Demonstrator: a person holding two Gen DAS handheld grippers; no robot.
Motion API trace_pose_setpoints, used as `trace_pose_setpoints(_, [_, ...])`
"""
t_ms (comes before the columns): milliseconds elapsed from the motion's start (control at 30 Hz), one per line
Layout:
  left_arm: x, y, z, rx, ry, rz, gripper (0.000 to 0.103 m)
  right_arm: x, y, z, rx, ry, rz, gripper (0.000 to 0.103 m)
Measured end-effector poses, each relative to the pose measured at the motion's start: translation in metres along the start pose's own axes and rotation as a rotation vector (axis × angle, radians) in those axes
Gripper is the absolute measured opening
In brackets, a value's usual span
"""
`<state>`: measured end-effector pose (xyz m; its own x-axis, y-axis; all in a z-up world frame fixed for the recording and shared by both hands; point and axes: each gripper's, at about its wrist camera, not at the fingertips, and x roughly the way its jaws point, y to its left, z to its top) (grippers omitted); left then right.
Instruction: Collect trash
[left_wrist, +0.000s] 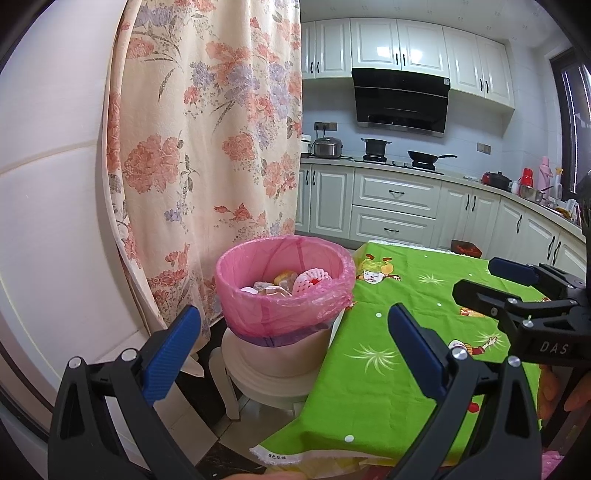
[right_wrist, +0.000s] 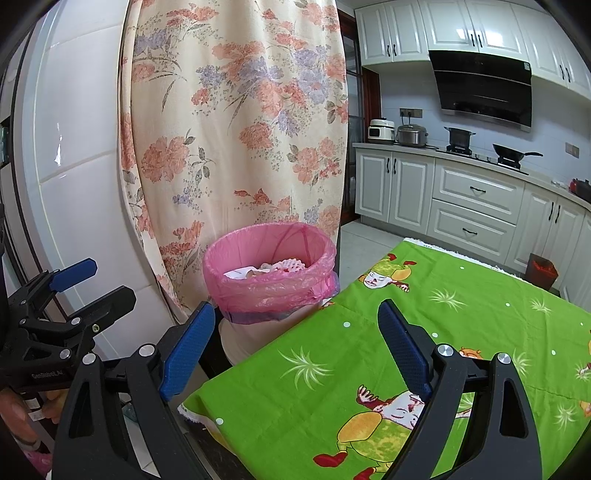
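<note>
White kitchen cabinets (left_wrist: 391, 206) and a black range hood (left_wrist: 400, 99) filled the upper right of both views, and a floral curtain (left_wrist: 207, 147) hung down the upper middle. A table under a green cartoon-print tablecloth (right_wrist: 424, 332) took up the lower right of each frame. No loose trash was seen on the visible part of the cloth, though its near and far right portions were cut off or hidden by the grippers.

At the centre of both frames, just beside the table's edge, a bin lined with a pink trash bag (left_wrist: 284, 291) stood on a pale stool (left_wrist: 269, 373). Trash (left_wrist: 291, 282) was seen lying inside the bag: a white foam fruit net, paper scraps and something yellowish; the rest could not be made out.

The left gripper (left_wrist: 295, 350) was held with its jaws spread wide and nothing between them, framing the bin. The right gripper (right_wrist: 299, 350) was likewise opened wide and empty, over the table's corner.

Collection was therefore judged largely done, as far as could be shown: rubbish was already in the bag and both grippers were free. What was probably left was gathering and lifting out the bag, whose rim was still folded over the bin's edge.
</note>
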<state>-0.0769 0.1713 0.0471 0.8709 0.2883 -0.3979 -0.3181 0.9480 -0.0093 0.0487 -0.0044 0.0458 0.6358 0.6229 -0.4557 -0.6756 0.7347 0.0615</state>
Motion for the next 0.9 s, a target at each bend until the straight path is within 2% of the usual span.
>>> trace_pose_setpoints(900, [-0.0003, 0.0003, -0.0012, 0.002, 0.004, -0.005, 0.098, -0.0007, 0.0007, -0.0033, -0.002, 0.002, 0.000, 0.084])
